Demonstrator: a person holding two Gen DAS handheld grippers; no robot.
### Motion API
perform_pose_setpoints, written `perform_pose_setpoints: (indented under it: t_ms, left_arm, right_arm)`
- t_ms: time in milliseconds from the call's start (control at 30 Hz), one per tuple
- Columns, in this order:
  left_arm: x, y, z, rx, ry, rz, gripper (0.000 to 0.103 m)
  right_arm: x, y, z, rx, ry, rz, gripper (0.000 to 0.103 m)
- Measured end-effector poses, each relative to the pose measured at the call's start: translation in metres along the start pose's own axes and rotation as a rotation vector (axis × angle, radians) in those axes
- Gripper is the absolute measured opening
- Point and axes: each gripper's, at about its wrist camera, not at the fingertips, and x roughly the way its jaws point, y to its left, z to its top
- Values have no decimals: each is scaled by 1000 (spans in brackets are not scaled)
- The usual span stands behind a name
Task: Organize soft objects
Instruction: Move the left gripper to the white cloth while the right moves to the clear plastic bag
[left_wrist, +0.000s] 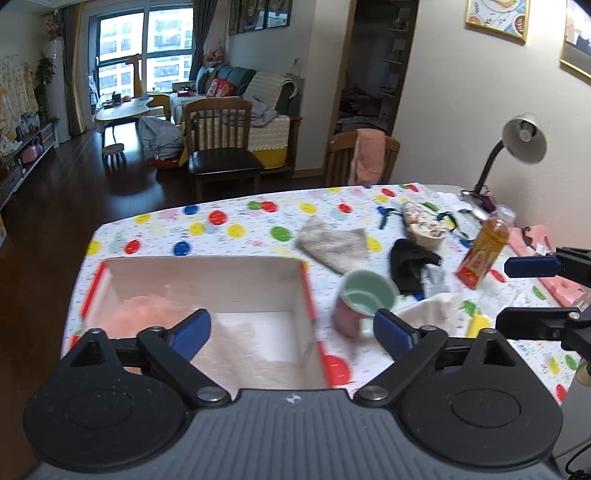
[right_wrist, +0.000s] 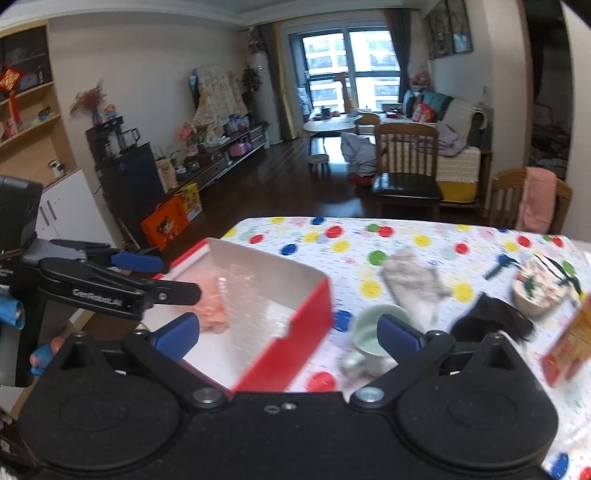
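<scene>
The left gripper (left_wrist: 291, 334) filled the bottom of its own view, its blue pads (left_wrist: 192, 332) spread wide with nothing between them. Just beyond them sat the red box (left_wrist: 308, 295) with white inner walls, open at the top, near the front left corner of the table (left_wrist: 229, 221) under a dotted tablecloth. A pink soft item (left_wrist: 144, 314) lay inside the box toward its left side, with a pale, blurred cloth (left_wrist: 251, 332) on the box floor beside it; what that cloth was could not be made out.

The right gripper (right_wrist: 288, 338) likewise stood fully open and empty in its own view, hanging over the near edge of the box; it also showed at the right edge of the left view. Right of the box stood a pink mug (left_wrist: 364, 301) with a green inside. Behind it a grey sock (left_wrist: 334, 243) lay flat on the cloth, and a black soft item (left_wrist: 412, 266) lay crumpled to the right of the mug, near a patterned pouch (left_wrist: 423, 227). A white cloth (left_wrist: 430, 312) sat just in front of the black item. A tilted drink bottle (left_wrist: 484, 251) and a desk lamp (left_wrist: 517, 144) stood toward the table's far right. All these soft pieces outside the box lay well apart from both grippers.
</scene>
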Motion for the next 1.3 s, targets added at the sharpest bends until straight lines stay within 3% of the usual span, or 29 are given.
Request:
perform_pose_setpoints:
  t_ms: [367, 500, 733, 933, 1033, 1300]
  left_arm:
    - [25, -87, -1, 1, -23, -85, 102]
    - [47, -117, -3, 4, 16, -88, 102]
    - [83, -159, -7, -40, 94, -169, 102]
    - [112, -189, -9, -69, 127, -140, 102]
    - [126, -199, -8, -90, 138, -87, 102]
    - [164, -208, -5, -184, 197, 9, 102]
  right_arm:
    - [-55, -101, -39, 64, 2, -119, 103]
    - [-65, -134, -55, 83, 17, -164, 103]
    - [-78, -188, -82, 135, 47, -223, 103]
    - [-79, -227, -103, 168, 78, -270, 103]
    - [-74, -243, -113, 194, 102, -283, 103]
    - [-59, -293, -126, 359, 137, -343, 100]
